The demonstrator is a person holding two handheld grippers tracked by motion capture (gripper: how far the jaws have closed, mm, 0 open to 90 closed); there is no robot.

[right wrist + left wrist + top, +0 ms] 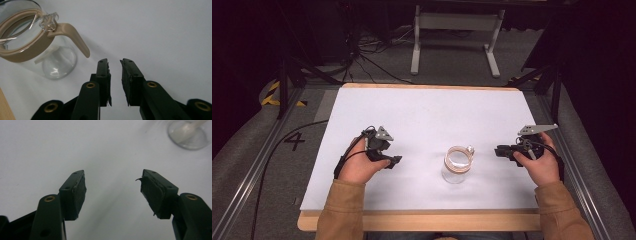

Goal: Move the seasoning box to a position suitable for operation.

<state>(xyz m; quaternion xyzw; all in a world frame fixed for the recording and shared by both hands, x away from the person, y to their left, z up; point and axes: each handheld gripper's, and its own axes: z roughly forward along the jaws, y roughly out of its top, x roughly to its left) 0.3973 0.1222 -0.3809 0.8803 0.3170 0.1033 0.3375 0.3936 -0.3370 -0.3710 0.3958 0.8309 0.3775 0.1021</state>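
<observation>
A clear glass jar (457, 165) with a tan collar and a tan handle stands upright on the white table (422, 115), toward the near edge and between the two hands. The left claw (393, 161) is held low over the table to the jar's left, well apart from it, its jaws spread wide and holding nothing; in the left gripper view the jar's base (188, 133) sits far off at the upper right, so this claw does not point straight at the jar. The right claw (501, 150) rests to the jar's right, near but not touching; its jaws stand at a narrow gap, nothing between them. In the right gripper view the jar's handle (75, 37) curves down toward that claw (115, 62), which suggests the handle faces the right side for an easy approach; this is a judgement only. Both hands appear parked either side of the jar, seemingly a ready posture. No brand or label can be read on the jar. The only legible writing is a dark figure "4" (294, 141) marked on the grey surface left of the table.
</observation>
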